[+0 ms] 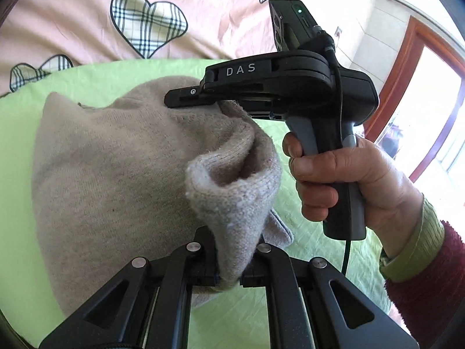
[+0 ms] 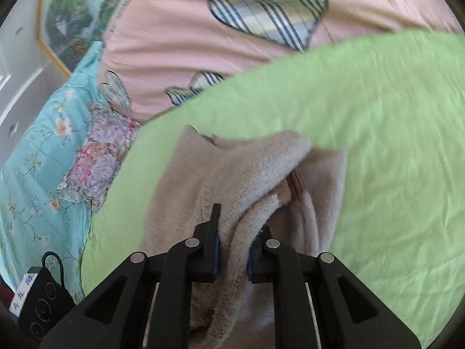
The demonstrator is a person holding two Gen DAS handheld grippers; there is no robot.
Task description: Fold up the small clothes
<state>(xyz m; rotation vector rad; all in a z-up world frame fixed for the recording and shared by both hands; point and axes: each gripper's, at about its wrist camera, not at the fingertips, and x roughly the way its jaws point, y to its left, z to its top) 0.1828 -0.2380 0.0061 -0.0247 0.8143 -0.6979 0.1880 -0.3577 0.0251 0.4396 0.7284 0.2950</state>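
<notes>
A beige knit garment (image 1: 116, 168) lies on a light green sheet (image 1: 17, 145), with one ribbed edge lifted and bunched. My left gripper (image 1: 232, 256) is shut on that lifted edge at the bottom of the left wrist view. The right gripper (image 1: 189, 99), held by a hand (image 1: 348, 174), clamps the same edge farther along. In the right wrist view, my right gripper (image 2: 235, 232) is shut on a thick fold of the garment (image 2: 232, 168), which drapes down between the fingers. The fold hides the pads.
A pink duvet (image 1: 72, 29) with plaid hearts lies beyond the green sheet (image 2: 377, 116). Blue floral bedding (image 2: 37, 160) and a patchwork cloth (image 2: 98, 160) lie at the left. A wooden door frame (image 1: 407, 72) stands at the right. The left gripper's body (image 2: 37, 305) shows at lower left.
</notes>
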